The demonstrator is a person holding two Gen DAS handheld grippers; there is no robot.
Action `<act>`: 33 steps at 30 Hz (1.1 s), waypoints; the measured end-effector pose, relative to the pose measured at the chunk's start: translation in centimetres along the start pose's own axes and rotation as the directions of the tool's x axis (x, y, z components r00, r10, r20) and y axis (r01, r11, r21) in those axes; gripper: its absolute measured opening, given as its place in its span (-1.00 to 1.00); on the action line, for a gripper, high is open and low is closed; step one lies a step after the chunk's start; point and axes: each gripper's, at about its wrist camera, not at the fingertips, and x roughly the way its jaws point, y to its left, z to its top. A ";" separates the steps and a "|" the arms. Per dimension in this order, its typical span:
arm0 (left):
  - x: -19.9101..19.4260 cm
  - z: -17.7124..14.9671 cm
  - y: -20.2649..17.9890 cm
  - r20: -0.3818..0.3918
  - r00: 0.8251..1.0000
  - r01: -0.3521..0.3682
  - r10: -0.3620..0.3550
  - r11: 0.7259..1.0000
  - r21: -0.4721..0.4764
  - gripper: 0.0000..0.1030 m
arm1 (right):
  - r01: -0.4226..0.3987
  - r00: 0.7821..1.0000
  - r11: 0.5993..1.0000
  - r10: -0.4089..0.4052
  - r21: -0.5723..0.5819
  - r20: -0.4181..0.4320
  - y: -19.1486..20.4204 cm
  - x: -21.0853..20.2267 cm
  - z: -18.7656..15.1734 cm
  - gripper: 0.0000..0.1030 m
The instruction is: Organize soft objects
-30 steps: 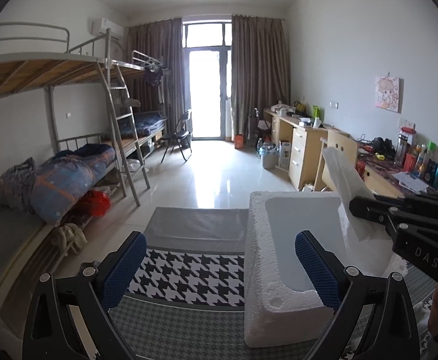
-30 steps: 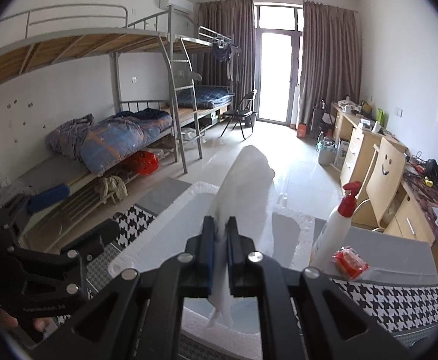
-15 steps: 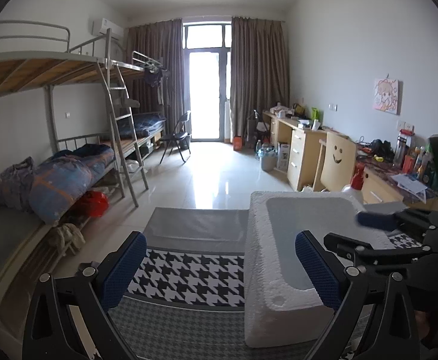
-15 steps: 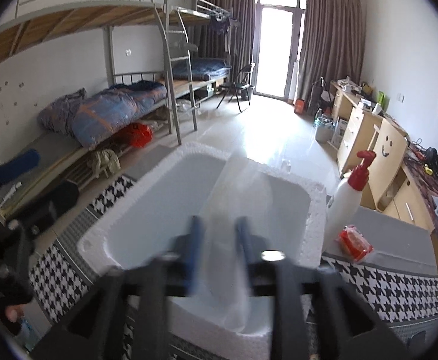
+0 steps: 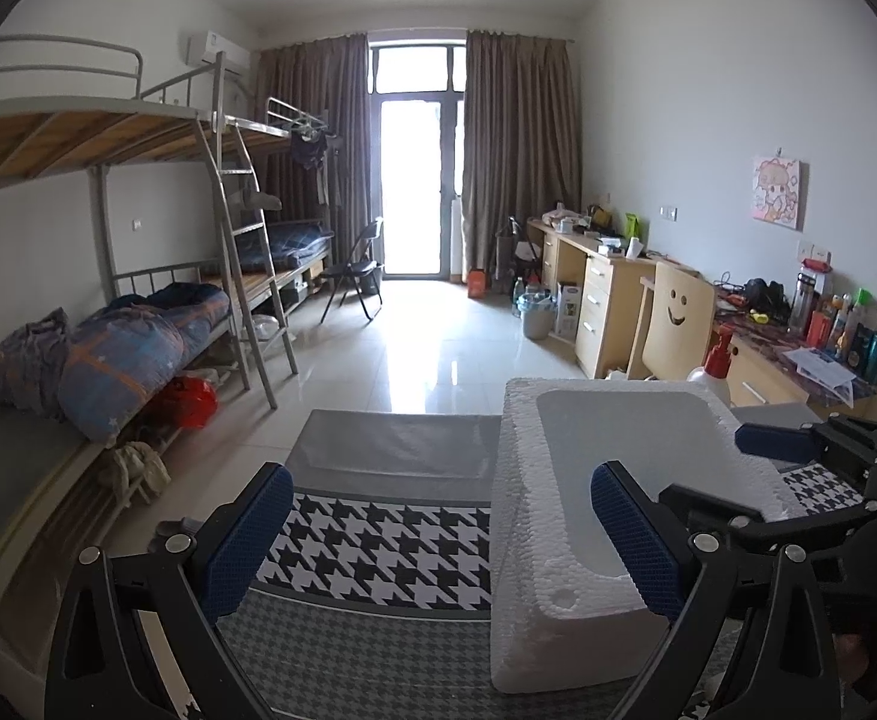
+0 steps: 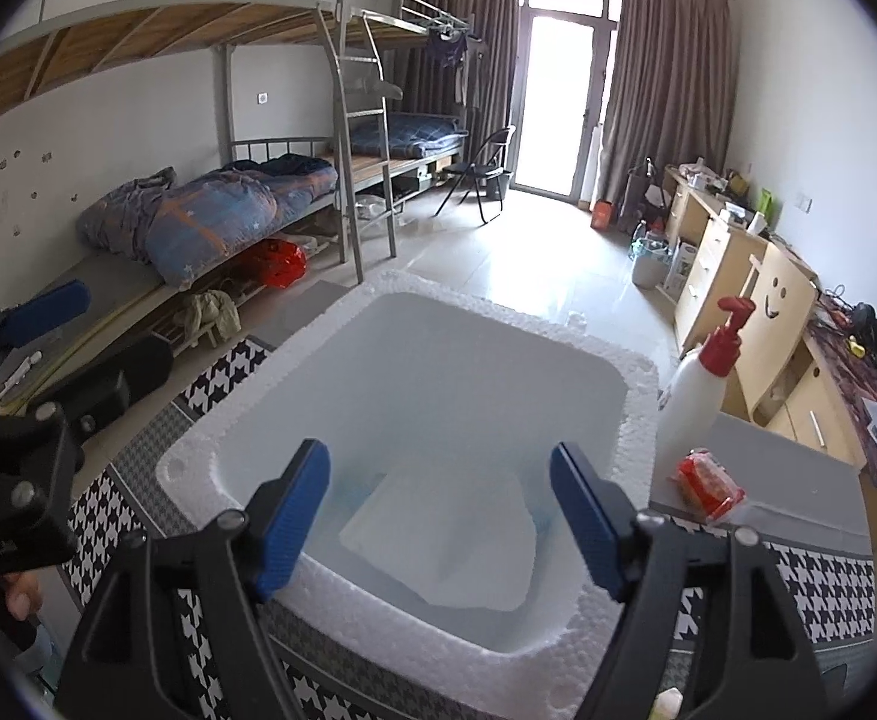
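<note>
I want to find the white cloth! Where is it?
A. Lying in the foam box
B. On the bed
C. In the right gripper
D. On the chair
A: the cloth lies on the bottom of the foam box, and the right gripper above it is open and empty.

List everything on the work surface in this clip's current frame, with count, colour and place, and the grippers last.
foam box: one, white, centre of the table, open top
soft pack: one, white, lying flat on the box floor
pump bottle: one, white with red pump, just right of the box
wipes packet: one, red, in front of the bottle
tablecloth: one, black-white houndstooth and grey
left gripper: blue pads, jaws open, left of the box
right gripper: blue pads, jaws open, above the box
</note>
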 end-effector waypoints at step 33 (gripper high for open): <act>-6.5 -0.1 -4.2 0.094 0.985 0.134 -0.142 0.988 0.082 0.98 | 0.067 0.973 0.994 -0.084 0.086 0.214 -2.2 -10.8 -3.3 0.76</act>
